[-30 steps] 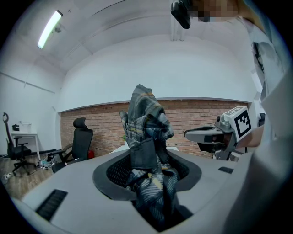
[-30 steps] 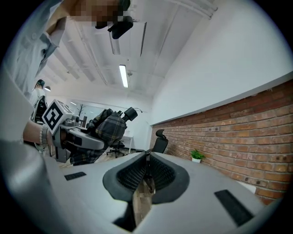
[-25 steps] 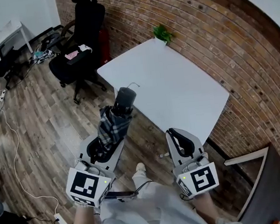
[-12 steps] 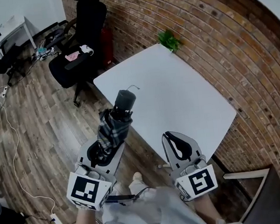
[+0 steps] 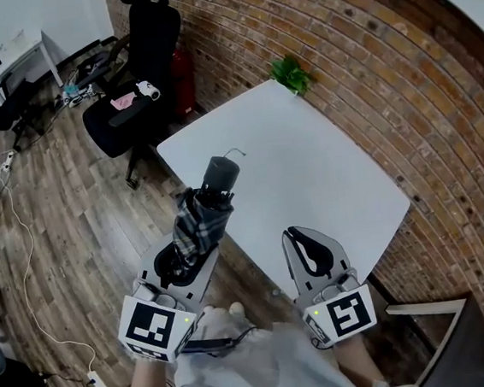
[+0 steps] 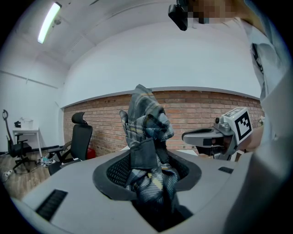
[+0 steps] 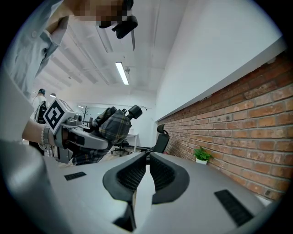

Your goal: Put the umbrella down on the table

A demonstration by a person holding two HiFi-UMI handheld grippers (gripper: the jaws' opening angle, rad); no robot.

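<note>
Both claws now nearer table | left claw clamps umbrella | right claw closed, empty

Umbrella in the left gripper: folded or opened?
Folded. The umbrella has its plaid canopy gathered tight, strap across it, clamped in the left gripper.

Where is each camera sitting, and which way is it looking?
Head view: on the person's head, looking steeply down at the white table and wood floor; shows forearms, the left gripper holding the umbrella, and the right gripper.
Left gripper view: on the left gripper, looking along its jaws, closed on the umbrella, toward the brick wall; shirt at right.
Right gripper view: on the right gripper, looking along its shut, empty jaws over the table; shirt at left.
Shared: each gripper view shows the other gripper.
</note>
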